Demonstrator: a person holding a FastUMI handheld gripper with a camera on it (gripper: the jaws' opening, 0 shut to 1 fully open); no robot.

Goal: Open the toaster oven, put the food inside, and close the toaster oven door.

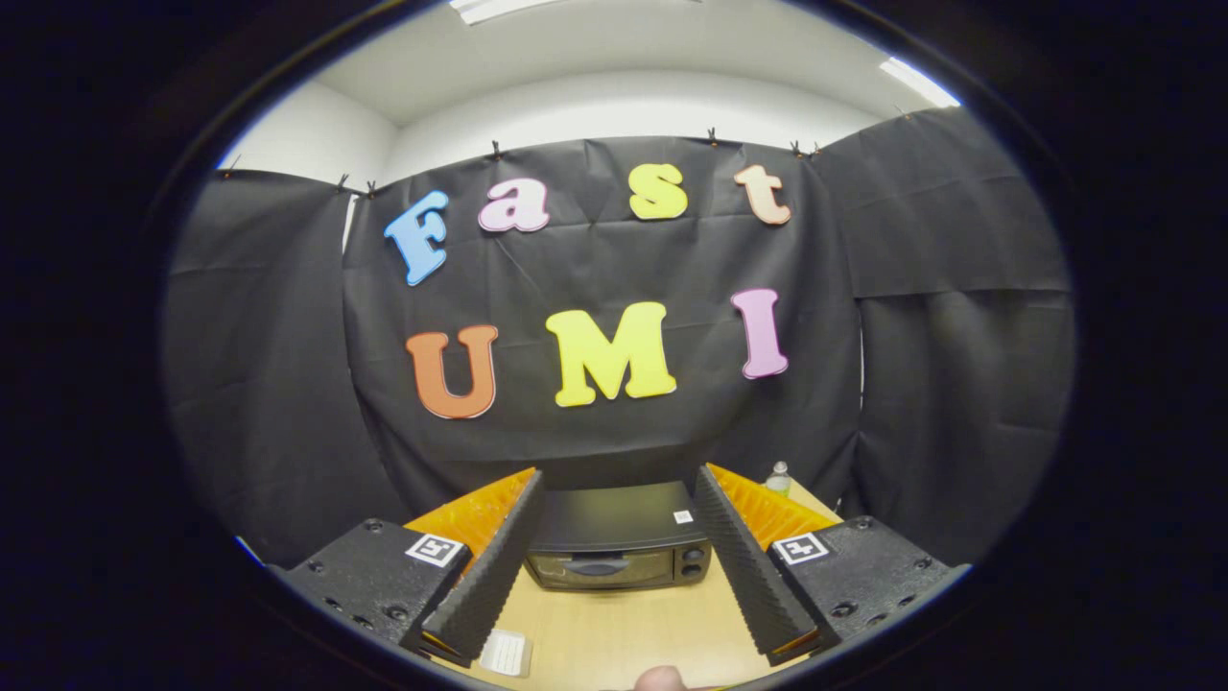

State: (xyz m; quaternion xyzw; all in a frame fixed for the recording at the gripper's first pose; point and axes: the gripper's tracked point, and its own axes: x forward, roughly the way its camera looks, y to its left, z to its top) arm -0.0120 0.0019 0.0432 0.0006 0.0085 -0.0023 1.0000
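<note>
Two fingers [499,566] of the gripper [619,480] were seen at the bottom of the frame, spread wide apart with nothing held between them. Their ridged inner faces were turned toward each other, and a square marker was seen on each finger's base, at lower left and lower right.

Between the fingers and beyond their tips, low in the centre of the frame, the oven [619,537] was seen standing on the table [624,633]. Its door [600,568] was shut, and the handle [595,567] was seen across the door's front. Two knobs [692,562] were seen at the door's right side, one above the other. A small white label was seen on the oven's top, toward the right.

Nearer than the oven, just beside the left finger at the bottom of the frame, a pale, flat, ridged item [506,653] was seen lying on the table; what it was could not be told. At the very bottom centre, a small rounded bit of a fingertip [660,679] was seen.

Behind the right finger, right of the oven, the top of a bottle [779,477] was seen against the cloth wall [595,432], which was hung behind the table. Above the cloth, in the upper part of the frame, a white ceiling with lights was seen.
</note>
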